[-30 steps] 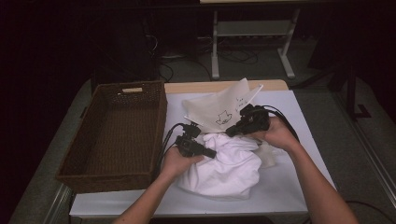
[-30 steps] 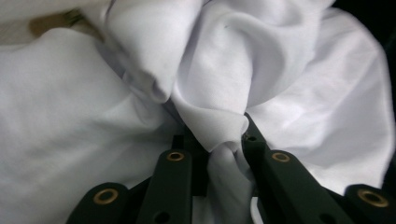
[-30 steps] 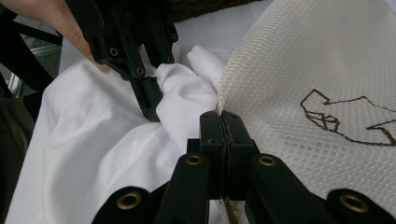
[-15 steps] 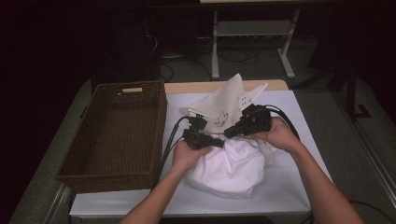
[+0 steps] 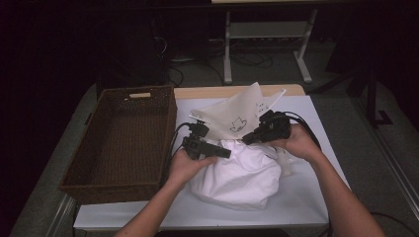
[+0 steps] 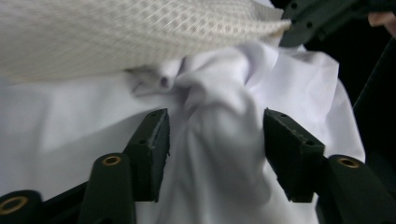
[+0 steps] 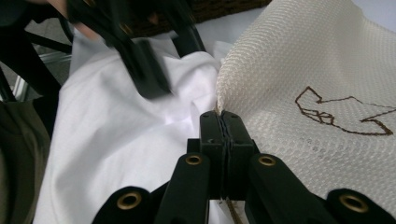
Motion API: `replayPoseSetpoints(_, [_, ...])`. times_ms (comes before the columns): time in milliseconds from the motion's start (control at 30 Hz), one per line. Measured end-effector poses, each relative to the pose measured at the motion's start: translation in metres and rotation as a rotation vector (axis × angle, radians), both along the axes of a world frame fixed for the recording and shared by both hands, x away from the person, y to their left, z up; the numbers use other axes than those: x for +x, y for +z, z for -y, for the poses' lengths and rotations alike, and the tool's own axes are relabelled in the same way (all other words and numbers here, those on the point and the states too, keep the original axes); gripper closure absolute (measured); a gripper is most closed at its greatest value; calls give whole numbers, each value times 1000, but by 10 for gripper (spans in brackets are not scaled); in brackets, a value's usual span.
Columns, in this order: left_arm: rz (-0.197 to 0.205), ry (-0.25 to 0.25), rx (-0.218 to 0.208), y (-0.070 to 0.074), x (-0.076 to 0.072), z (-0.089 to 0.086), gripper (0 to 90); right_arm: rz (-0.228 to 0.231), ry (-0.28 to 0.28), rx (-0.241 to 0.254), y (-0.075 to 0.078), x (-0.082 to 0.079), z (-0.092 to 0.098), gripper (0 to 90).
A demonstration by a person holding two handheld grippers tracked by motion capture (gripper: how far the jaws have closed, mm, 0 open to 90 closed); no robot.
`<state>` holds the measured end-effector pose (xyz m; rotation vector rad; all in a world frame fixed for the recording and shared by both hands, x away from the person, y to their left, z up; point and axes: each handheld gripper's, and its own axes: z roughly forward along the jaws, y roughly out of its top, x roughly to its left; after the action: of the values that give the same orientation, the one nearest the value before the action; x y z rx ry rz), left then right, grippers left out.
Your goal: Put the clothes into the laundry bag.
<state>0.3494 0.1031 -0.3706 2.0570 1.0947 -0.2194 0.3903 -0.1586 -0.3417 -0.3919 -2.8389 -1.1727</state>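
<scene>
We see a white shirt (image 5: 237,173) lying bunched up in the middle of the high view, on a white sheet (image 5: 306,197) that covers the table. A cream mesh bag (image 5: 232,116) with a little brown drawing on it lies just above the shirt, and its edge sits over the top of the shirt. We think we are at the step of getting the shirt into the bag.

Our right gripper (image 5: 249,138) is squeezed tight on the edge of the bag. In the right gripper view its jaws are pressed together with the bag's edge (image 7: 219,109) pinched between them, and the bag fans out to the upper right.

Our left gripper (image 5: 225,154) is at the left side of the shirt. Its jaws have just been opening. In the left gripper view they stand apart, with a fold of the shirt (image 6: 219,140) between them, but the pads do not press on it.

A brown basket (image 5: 123,143) sits at the left of the high view, just beside the sheet.

Next, we think the left gripper needs to pinch a fresh bit of shirt and push it under the bag's edge. The right gripper should hold the bag up so the mouth is wide.
</scene>
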Motion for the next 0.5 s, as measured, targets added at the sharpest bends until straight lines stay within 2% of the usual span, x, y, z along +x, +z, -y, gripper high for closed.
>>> replayPoseSetpoints(67, [-23, -13, 9, -2, -3, -4, 371, 4, -3, -4, 0, 1, 1, 885])
replayPoseSetpoints(133, [-67, -44, 9, -9, -5, -3, 342, 5, -7, -6, 0, 2, 2, 885])
replayPoseSetpoints(233, [-115, -79, 32, -29, -6, 10, 305, 5, -5, -14, -1, 1, 0, 885])
replayPoseSetpoints(333, [-146, -47, 27, -45, 1, 16, 336, 5, 5, -23, -3, 0, -4, 884])
replayPoseSetpoints(367, [-146, -43, 29, -48, 3, 18, 384, 5, 8, -26, -4, 0, -5, 885])
replayPoseSetpoints(400, [-127, -42, 32, -49, 4, 20, 566, 4, 16, -34, -5, -1, -8, 885])
replayPoseSetpoints(433, [-107, -41, 23, -50, 4, 20, 663, 2, 18, -35, -5, -1, -9, 885])
replayPoseSetpoints(467, [-96, -44, 6, -50, 5, 20, 663, 2, 18, -35, -5, -1, -9, 885])
replayPoseSetpoints(500, [-87, -40, -9, -49, 5, 20, 737, 1, 20, -36, -6, -1, -9, 885])
